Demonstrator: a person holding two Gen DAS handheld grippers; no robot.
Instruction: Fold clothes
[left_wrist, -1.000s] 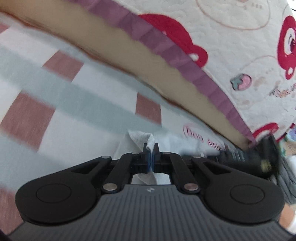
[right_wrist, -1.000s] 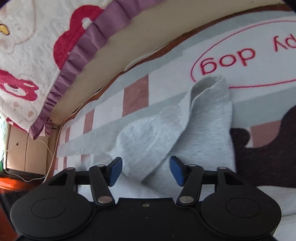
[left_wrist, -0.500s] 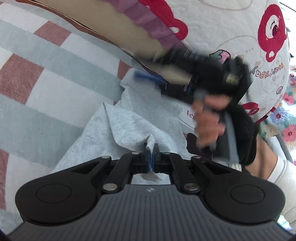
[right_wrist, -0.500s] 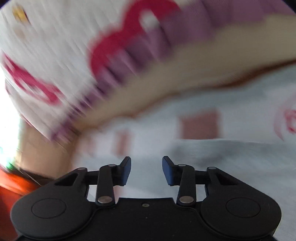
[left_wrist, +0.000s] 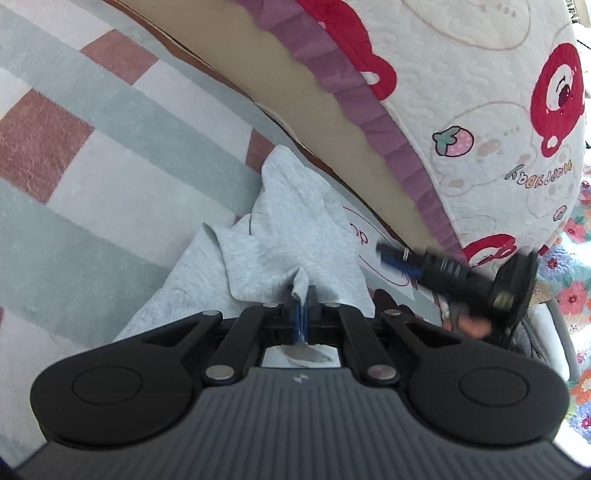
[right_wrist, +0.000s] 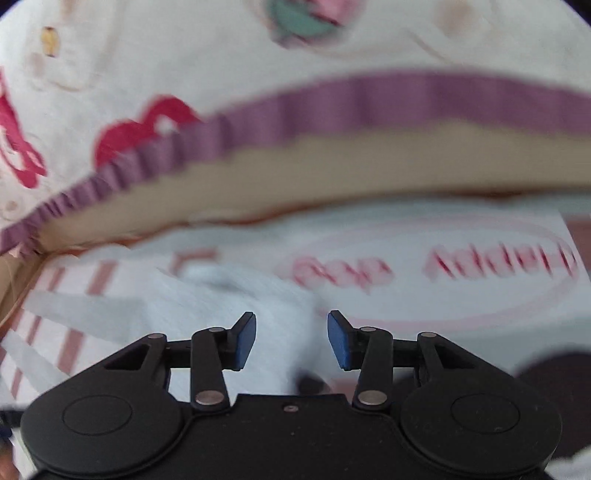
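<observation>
A light grey garment lies crumpled on the checked rug, running from my left gripper up toward the bed. My left gripper is shut on a pinched fold of that cloth. In the right wrist view the same grey garment appears blurred under my right gripper, which stands open with nothing between its blue pads. From the left wrist view, the right gripper hovers, blurred, over the rug's red lettering to the right of the garment, held by a hand.
A bed with a white quilt printed with red bears, a purple frill and a beige base borders the rug closely. The rug carries a red oval with lettering. Floral fabric lies at the far right.
The right gripper has dropped from in front of the bed to low over the rug, right of the garment. The left gripper still pinches the cloth, which is spread a little further.
</observation>
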